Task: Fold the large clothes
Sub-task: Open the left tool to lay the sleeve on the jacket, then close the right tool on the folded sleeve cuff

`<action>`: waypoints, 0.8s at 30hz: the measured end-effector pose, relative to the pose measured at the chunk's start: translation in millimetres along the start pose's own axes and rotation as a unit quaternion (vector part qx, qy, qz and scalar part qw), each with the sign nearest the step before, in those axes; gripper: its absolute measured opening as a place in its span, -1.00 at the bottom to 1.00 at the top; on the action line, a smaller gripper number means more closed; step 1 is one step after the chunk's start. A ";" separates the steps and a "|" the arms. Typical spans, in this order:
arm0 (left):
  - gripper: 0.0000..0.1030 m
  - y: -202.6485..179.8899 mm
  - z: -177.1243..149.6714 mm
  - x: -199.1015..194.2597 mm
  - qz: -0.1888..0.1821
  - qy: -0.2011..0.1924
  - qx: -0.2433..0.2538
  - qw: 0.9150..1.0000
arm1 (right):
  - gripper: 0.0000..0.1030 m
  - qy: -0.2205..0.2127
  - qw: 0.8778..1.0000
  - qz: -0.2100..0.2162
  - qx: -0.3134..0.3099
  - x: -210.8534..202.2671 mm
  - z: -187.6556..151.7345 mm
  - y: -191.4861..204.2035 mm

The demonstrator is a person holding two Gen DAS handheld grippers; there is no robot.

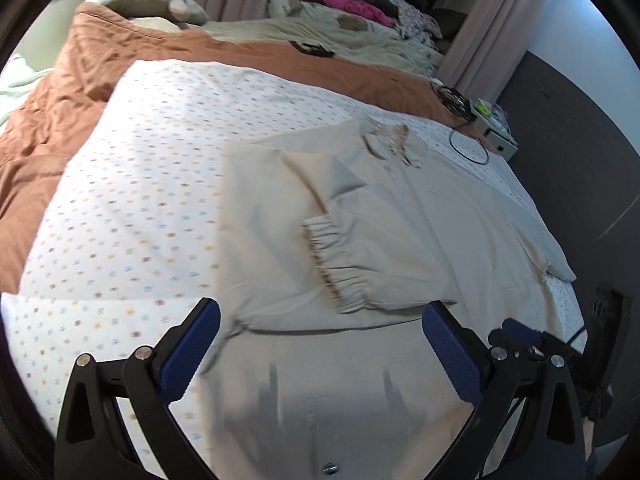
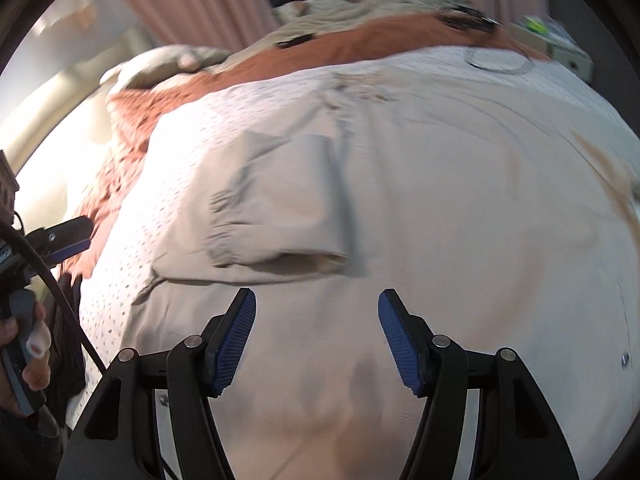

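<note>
A large beige jacket [image 1: 404,216] lies spread on the dotted white sheet [image 1: 132,184]. One sleeve is folded across its front, its gathered cuff [image 1: 332,264] lying on the body. My left gripper [image 1: 320,320] is open and empty, hovering over the jacket's lower part. In the right wrist view the same jacket [image 2: 460,208] fills the frame, with the folded sleeve and cuff [image 2: 256,220] left of centre. My right gripper [image 2: 316,312] is open and empty just above the fabric. The left gripper [image 2: 70,236] shows at the left edge there.
An orange-brown duvet [image 1: 56,128] lies bunched to the left and behind. A cream blanket and pillows [image 1: 336,32] sit further back. A black cable [image 1: 468,148] and a small box [image 1: 496,128] rest at the bed's far right edge. A dark wall [image 1: 580,168] runs along the right.
</note>
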State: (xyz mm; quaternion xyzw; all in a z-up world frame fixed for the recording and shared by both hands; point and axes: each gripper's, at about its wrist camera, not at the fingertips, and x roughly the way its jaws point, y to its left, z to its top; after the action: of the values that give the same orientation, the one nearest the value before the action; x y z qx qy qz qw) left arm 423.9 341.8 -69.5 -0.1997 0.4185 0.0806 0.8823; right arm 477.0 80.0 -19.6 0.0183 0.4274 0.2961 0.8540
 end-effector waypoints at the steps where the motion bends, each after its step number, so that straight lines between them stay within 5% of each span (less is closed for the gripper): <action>1: 0.99 9.4 -3.5 -5.4 0.004 -0.004 -0.005 1.000 | 0.20 0.000 1.000 -0.002 -0.017 5.1 2.3 10.5; 9: 0.71 71.0 -36.8 -23.6 0.029 -0.019 -0.056 0.998 | 0.20 0.032 0.994 -0.004 -0.104 78.0 20.3 72.0; 19: 0.69 104.7 -65.6 -29.2 0.028 -0.011 -0.069 0.997 | 0.20 0.073 0.985 -0.066 -0.144 178.6 25.2 106.7; 21: 0.69 104.3 -65.8 -31.9 0.030 -0.017 -0.066 0.997 | -0.21 0.071 0.983 -0.079 -0.153 190.2 27.6 103.2; 24: 0.69 102.7 -63.4 -29.2 0.028 -0.015 -0.065 0.997 | -0.39 0.068 0.983 -0.062 -0.162 190.6 36.2 100.7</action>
State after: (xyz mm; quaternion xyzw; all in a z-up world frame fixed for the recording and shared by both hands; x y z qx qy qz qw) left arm 328.7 409.0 -112.4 -0.2434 0.4044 0.1355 0.8711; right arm 542.1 270.4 -105.1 -0.1666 0.4310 0.3087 0.8314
